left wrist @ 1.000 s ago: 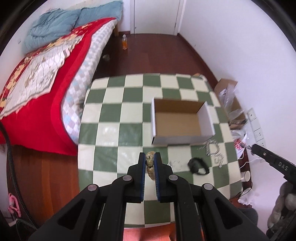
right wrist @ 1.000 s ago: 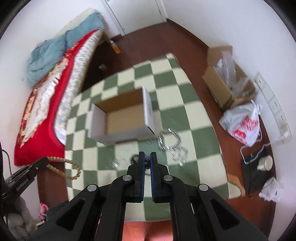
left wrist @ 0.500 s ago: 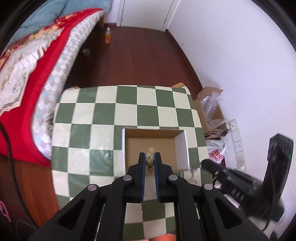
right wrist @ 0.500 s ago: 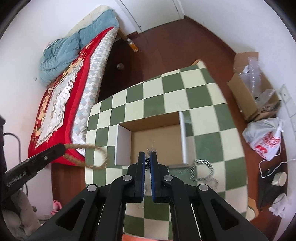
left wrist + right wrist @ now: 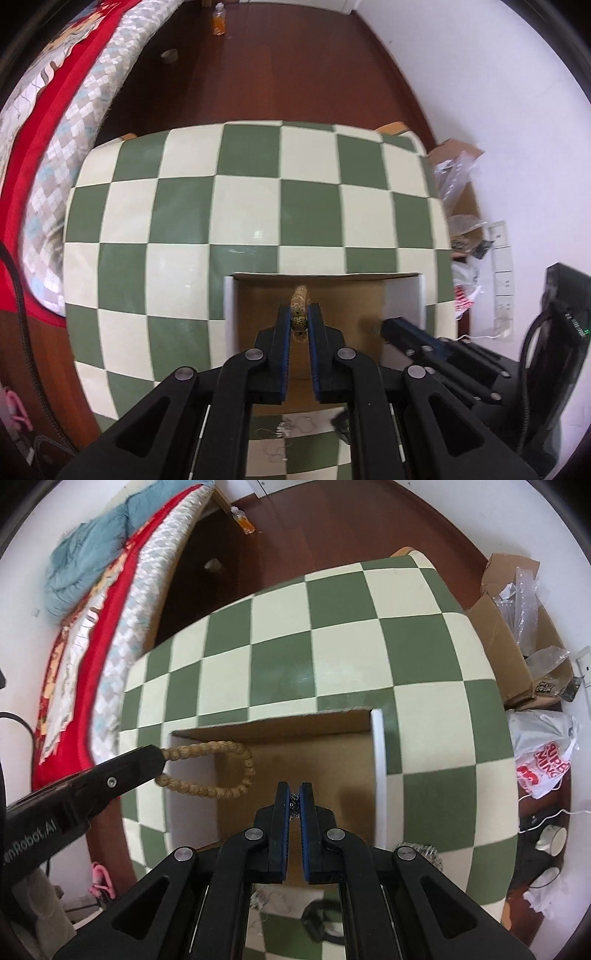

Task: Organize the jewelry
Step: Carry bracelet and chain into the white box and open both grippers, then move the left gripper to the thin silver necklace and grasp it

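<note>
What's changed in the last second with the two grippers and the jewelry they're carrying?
Both grippers moved from the table's near edge to above the open cardboard box. The left gripper stays shut on the bead bracelet, the right gripper on the metal chain. Nothing released; box unmoved.

Printed in white along the left gripper [image 5: 162,764] body, partly cut off: "nRobot.AI". In red on a white plastic bag [image 5: 543,757] on the floor beside the surface: "SUPER", then letters ending "MING", only partly legible.
</note>
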Tool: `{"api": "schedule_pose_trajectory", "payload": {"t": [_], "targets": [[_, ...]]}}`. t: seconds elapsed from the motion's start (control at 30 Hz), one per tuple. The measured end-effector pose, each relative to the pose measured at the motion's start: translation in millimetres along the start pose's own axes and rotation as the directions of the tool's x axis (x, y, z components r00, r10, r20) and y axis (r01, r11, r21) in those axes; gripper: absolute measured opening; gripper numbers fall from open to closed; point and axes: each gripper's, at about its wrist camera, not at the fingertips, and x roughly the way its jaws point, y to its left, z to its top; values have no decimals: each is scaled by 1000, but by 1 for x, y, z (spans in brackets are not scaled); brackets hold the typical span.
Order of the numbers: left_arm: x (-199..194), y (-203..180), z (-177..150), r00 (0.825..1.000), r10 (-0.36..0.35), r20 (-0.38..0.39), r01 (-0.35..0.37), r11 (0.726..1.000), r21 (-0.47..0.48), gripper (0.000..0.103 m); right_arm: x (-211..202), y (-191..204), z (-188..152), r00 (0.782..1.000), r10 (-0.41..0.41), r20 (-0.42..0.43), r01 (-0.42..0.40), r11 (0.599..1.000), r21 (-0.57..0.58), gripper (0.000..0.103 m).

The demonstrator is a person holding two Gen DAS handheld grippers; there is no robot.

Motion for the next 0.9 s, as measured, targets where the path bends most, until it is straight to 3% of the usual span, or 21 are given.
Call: {"api": "schedule_pose_trajectory", "payload": {"t": [0.13, 0.17, 0.2, 0.23, 0.27, 0.3, 0.33, 0.4, 0.43, 0.47, 0.57, 0.9], "targets": [[-10, 2, 2, 993, 104, 55, -105, 994, 13, 17, 5, -5, 6, 999, 5, -32, -4, 1000, 12, 10], [-15, 3, 2, 990, 122, 73, -123, 992, 13, 33, 2, -6, 6, 1000, -8, -23, 8, 1000, 11, 26], [-22, 3, 1, 986, 136, 100, -138, 990, 17, 57, -3, -6, 6, 1000, -19, -12, 20, 1000, 10, 39], [-27, 4, 2, 982, 148, 119, -150, 989, 15, 71, -7, -7, 5, 1000, -25, -6, 25, 1000, 8, 56], [-33, 4, 0, 975, 168, 145, -171, 985, 15, 93, -13, -7, 4, 999, -33, 8, 33, 999, 2, 59], [-38, 4, -1, 968, 186, 167, -192, 981, 22, 97, -17, -5, 3, 998, -67, 18, 67, 998, -13, 59], [-43, 4, -3, 957, 217, 192, -226, 974, 27, 98, -21, -4, 1, 995, -99, 26, 99, 995, -26, 59], [-47, 8, -8, 942, 259, 214, -270, 962, 26, 103, -28, -1, -4, 986, -160, 42, 162, 985, -62, 71], [-48, 10, -12, 935, 276, 223, -287, 958, 21, 103, -29, 3, -7, 974, -220, 44, 223, 971, -87, 91], [-48, 14, -19, 925, 299, 233, -310, 951, 12, 103, -30, 4, -11, 970, -240, 48, 244, 964, -102, 101], [-44, 23, -36, 913, 328, 243, -336, 942, -9, 103, -29, 9, -26, 954, -297, 48, 301, 943, -139, 101], [-43, 46, -96, 888, 373, 270, -360, 928, -98, 103, -39, 15, -72, 938, -327, 113, 340, 932, -125, 103]]}}
